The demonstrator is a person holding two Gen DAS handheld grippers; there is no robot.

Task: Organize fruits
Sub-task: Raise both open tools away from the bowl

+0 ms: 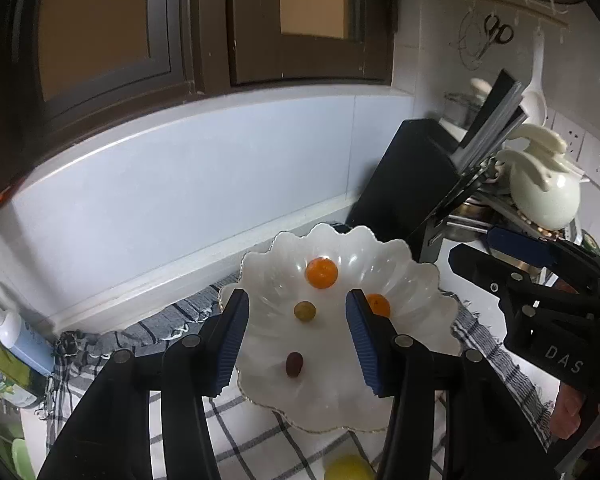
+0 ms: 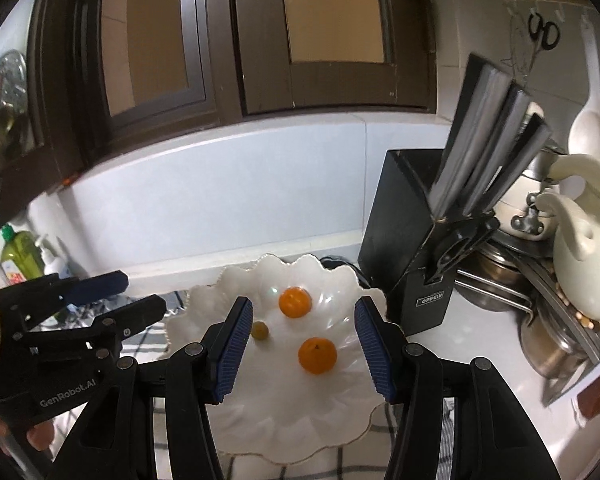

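Hovering over the scalloped white bowl (image 1: 332, 368), my left gripper (image 1: 296, 316) has its 2 blue-padded fingers spread wide with nothing between them. Inside the bowl from this wrist I see 4 fruits: an orange kumquat (image 1: 321, 273) toward 12 o'clock, a green grape (image 1: 304, 311) just below it near the centre, a second kumquat (image 1: 378, 305) at 3 o'clock partly behind my right-hand finger pad, and a dark red grape (image 1: 294, 364) toward 6 o'clock. A yellow fruit (image 1: 348, 468) lies outside the bowl at 6 o'clock on the checked cloth (image 1: 260, 436).

My right gripper (image 2: 304, 332) is likewise released, fingers apart above the same bowl (image 2: 284, 412), empty. From this wrist the far kumquat (image 2: 295, 301) sits at 12 o'clock, the near kumquat (image 2: 317, 355) at the centre, and the green grape (image 2: 260, 330) at 9 o'clock beside my left-hand pad.

A black knife block (image 2: 412, 240) stands at 2 o'clock just beyond the bowl.
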